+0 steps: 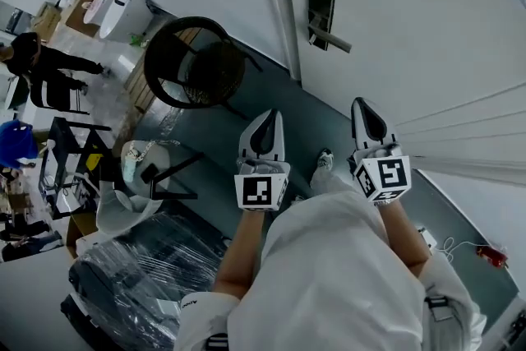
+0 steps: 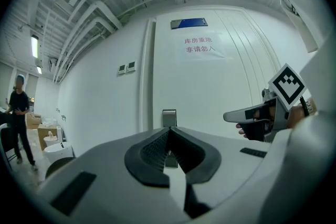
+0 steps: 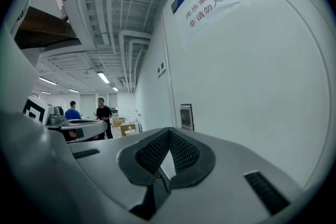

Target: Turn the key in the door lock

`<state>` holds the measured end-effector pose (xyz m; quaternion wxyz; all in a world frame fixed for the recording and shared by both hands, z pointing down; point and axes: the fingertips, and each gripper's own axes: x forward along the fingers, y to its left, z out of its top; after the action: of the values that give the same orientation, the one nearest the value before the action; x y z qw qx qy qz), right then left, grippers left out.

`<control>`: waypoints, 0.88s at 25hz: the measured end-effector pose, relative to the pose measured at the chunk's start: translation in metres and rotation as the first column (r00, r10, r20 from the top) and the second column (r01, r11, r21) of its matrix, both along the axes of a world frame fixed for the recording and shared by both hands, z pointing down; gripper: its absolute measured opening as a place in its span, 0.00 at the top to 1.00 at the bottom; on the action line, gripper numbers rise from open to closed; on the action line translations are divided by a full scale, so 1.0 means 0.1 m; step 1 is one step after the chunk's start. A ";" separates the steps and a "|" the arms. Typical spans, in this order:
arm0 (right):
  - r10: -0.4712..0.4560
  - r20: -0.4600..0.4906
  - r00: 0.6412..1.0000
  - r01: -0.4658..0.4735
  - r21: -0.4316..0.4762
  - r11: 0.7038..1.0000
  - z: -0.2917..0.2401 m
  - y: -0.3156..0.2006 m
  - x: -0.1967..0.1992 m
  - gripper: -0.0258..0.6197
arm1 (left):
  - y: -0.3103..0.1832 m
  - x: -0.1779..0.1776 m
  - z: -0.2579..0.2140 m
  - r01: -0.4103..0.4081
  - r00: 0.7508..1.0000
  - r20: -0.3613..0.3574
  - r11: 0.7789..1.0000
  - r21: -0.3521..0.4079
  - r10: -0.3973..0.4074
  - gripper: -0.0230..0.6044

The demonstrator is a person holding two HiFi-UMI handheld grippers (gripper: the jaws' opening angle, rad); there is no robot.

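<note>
The white door carries a dark lock plate with a lever handle; I can make out no key. Both grippers are held side by side short of the door, apart from it. My left gripper is shut with nothing in it, its tips in line with the lock plate in the left gripper view. My right gripper is also shut and empty, and the lock plate shows just right of its tips. It shows from the side in the left gripper view.
A black round chair stands left of the door. A plastic-wrapped table and a white stool are at lower left. People stand far left. A red-lettered sign hangs on the door. A cable and red object lie on the floor.
</note>
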<state>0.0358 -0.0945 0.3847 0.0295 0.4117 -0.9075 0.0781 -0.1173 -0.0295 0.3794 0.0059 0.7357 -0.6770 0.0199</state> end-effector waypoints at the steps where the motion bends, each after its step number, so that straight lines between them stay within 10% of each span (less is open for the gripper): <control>1: -0.003 0.002 1.000 0.003 0.000 1.000 0.00 -0.12 -0.01 0.97 | -0.13 0.00 -0.01 0.000 1.000 -0.002 1.000 0.002 0.000 0.95; 22: 0.163 -0.097 0.982 -0.165 -0.009 0.986 0.14 -0.92 -0.18 0.97 | -1.76 -0.03 0.78 -0.226 0.974 -0.069 0.963 -0.145 0.218 0.95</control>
<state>0.0175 -0.1869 0.3983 0.0701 0.4882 -0.8672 0.0681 -0.1199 -0.2053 0.4571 0.0773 0.8045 -0.5866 0.0525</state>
